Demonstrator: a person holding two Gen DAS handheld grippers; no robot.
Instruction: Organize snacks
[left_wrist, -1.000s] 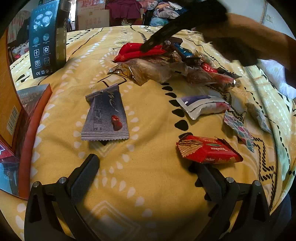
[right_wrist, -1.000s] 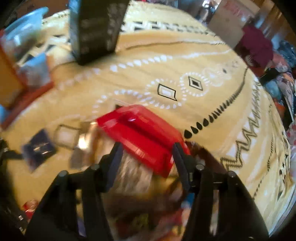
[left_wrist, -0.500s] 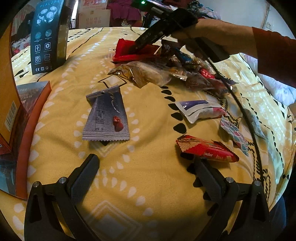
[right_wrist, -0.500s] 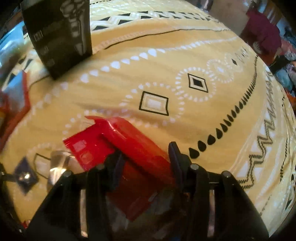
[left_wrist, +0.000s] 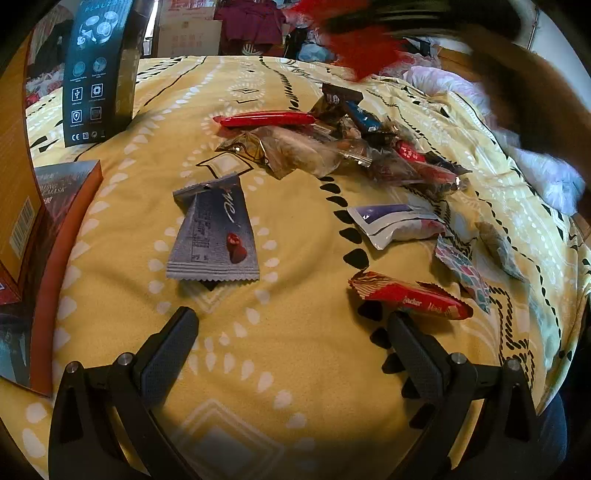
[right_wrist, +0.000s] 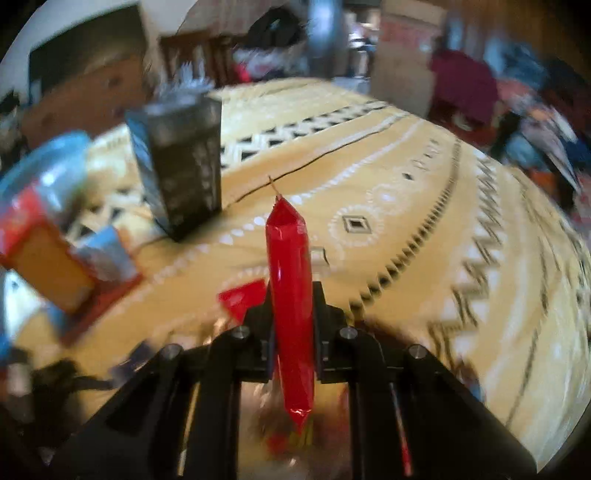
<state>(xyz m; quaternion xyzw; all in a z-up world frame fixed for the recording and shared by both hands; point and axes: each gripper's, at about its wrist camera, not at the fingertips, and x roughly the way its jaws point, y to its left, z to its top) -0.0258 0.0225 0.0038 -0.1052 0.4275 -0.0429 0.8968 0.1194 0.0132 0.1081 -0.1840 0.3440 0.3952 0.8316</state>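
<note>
In the right wrist view my right gripper (right_wrist: 291, 299) is shut on a long red snack packet (right_wrist: 291, 266), which stands up between the fingers above the yellow bedspread (right_wrist: 406, 240). The left wrist view shows that packet as a red blur (left_wrist: 364, 48) lifted at the top, with a person's arm (left_wrist: 535, 92) behind it. My left gripper (left_wrist: 291, 323) hangs open over the bedspread with nothing in it. A grey packet (left_wrist: 212, 232) lies ahead of it on the left, and a red wafer packet (left_wrist: 406, 295) lies by its right finger.
A pile of mixed snacks (left_wrist: 351, 147) with another red packet (left_wrist: 266, 120) lies mid-bed, and a white-purple packet (left_wrist: 397, 221) sits nearer. A black box (left_wrist: 98, 70) stands far left, with orange-brown boxes (left_wrist: 22, 221) along the left edge. Clothes clutter the background.
My right gripper closed on the red packet and lifted it off the snack pile, rolling as it rose. The left gripper stayed where it was.
</note>
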